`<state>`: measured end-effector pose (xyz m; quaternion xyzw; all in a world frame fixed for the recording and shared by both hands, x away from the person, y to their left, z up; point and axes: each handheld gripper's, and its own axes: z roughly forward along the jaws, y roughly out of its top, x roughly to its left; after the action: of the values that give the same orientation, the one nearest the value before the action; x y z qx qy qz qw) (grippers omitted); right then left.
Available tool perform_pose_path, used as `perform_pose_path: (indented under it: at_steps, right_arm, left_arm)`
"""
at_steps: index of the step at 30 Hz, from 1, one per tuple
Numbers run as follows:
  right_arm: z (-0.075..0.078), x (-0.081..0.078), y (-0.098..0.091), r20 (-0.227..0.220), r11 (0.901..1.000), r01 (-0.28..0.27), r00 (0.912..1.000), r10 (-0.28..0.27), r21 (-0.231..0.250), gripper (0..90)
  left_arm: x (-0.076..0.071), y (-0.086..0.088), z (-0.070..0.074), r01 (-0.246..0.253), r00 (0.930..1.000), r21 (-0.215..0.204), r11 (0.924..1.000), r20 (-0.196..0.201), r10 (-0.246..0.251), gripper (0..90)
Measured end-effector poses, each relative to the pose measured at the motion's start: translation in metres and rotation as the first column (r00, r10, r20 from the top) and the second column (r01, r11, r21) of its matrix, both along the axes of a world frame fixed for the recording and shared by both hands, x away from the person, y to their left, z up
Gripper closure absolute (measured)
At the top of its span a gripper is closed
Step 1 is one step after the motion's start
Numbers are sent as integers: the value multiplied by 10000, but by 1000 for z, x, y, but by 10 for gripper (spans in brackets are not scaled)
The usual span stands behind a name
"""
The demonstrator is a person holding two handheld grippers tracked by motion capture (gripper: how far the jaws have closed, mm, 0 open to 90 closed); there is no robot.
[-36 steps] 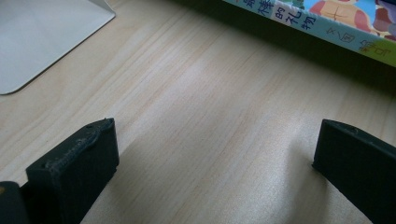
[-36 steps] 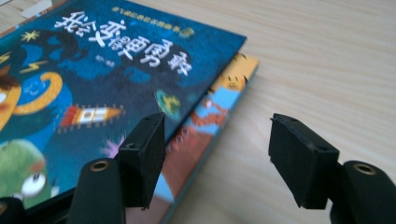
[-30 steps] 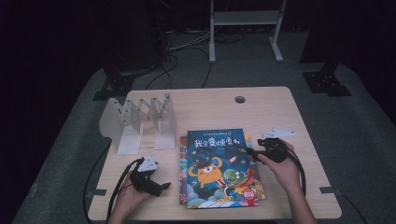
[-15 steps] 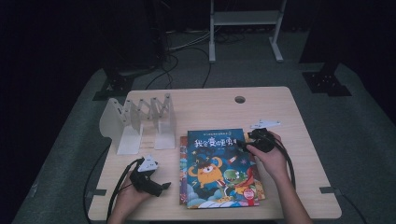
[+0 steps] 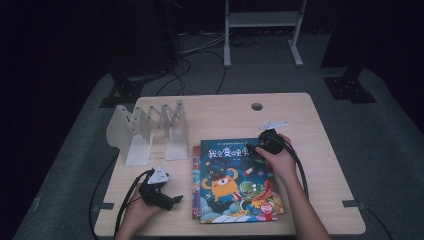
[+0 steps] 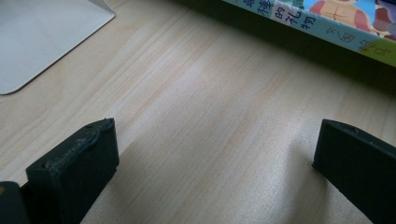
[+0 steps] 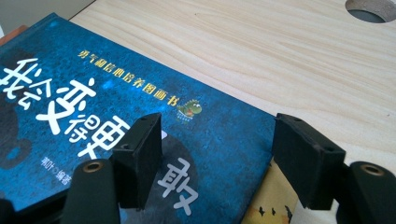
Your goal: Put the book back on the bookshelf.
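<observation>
A blue picture book lies on top of a small stack in the middle of the wooden table. My right gripper hovers over the book's far right corner. In the right gripper view its jaws stand apart above the blue cover; they have just been opening, and the pads press on nothing. My left gripper rests near the front left of the table. Its jaws are wide open over bare wood, with a book's spine ahead of them.
A white accordion-style book rack stands at the left back, and its base plate is near the left gripper. A cable hole sits in the table's far middle. Another book lies under the blue one.
My right hand has moved left from the table's right side onto the blue book's far right corner. The left hand has stayed put.
</observation>
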<state>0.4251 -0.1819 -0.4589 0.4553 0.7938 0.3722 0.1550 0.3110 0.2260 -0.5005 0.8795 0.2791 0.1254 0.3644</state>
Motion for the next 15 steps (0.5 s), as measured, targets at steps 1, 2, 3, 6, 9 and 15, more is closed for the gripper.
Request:
perform_pose_path:
  at_steps: [1,2,3,6,9,15]
  right_arm:
    - [-1,1,0,-101,10000,83,9999,-83,-43,311]
    - [-2,1,-1,-104,9999,139,9998,-139,-42,306]
    - [-3,2,-2,-162,9998,145,9998,-143,115,307]
    - [-5,3,-3,-254,9993,124,9996,-114,367,296]
    - [-6,3,-4,-264,9992,99,9996,-88,396,296]
    - [-7,3,-5,-255,9989,-78,9996,90,456,297]
  left_arm:
    - [0,0,0,0,10000,0,10000,0,0,0]
    - [0,0,0,-9,10000,1,10000,3,9,0]
    - [0,0,0,-18,10000,0,10000,7,18,0]
    - [-1,2,2,-16,10000,22,10000,76,16,0]
    - [-1,5,6,-107,9999,-220,9997,133,110,0]
    - [3,6,21,-13,9997,-390,9992,251,23,0]
